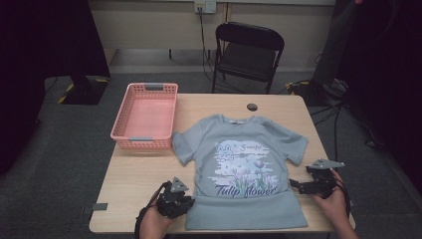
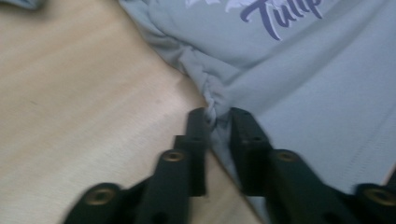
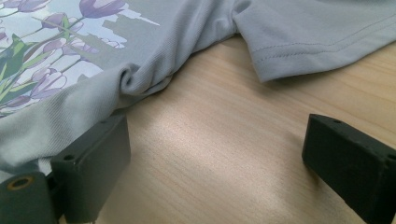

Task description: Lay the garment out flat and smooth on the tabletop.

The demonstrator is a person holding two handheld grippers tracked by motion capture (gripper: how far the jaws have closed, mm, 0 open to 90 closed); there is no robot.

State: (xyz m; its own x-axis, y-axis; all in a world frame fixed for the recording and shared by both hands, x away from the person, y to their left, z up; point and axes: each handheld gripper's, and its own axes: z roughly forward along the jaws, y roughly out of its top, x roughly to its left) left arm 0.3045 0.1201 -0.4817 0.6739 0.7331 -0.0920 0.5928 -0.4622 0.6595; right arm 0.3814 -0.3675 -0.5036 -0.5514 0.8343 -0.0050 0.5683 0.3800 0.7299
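Shirt (image 1: 244, 169): flat on the desk (image 1: 134, 174), right of the basket (image 1: 146, 115). Your left gripper (image 2: 216, 122): at the shirt's left edge, fingers (image 2: 196, 140) pinching a bunched fold. Your right gripper (image 3: 215, 154): at the shirt's right edge, fingers (image 3: 93, 154) spread wide, holding nothing, one touching cloth.

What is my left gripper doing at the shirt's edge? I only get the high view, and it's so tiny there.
Observer: In the left gripper view, the left gripper pinches a bunched-up fold of the grey T-shirt at its side edge.
Operator: Is the right one grabbing too?
Observer: No. In the right gripper view, the right gripper stands wide open, with bare table between its jaws.
Operator: Does it touch the shirt at all?
Observer: One jaw sits right against the shirt's edge. The other is away from it, over the wood.
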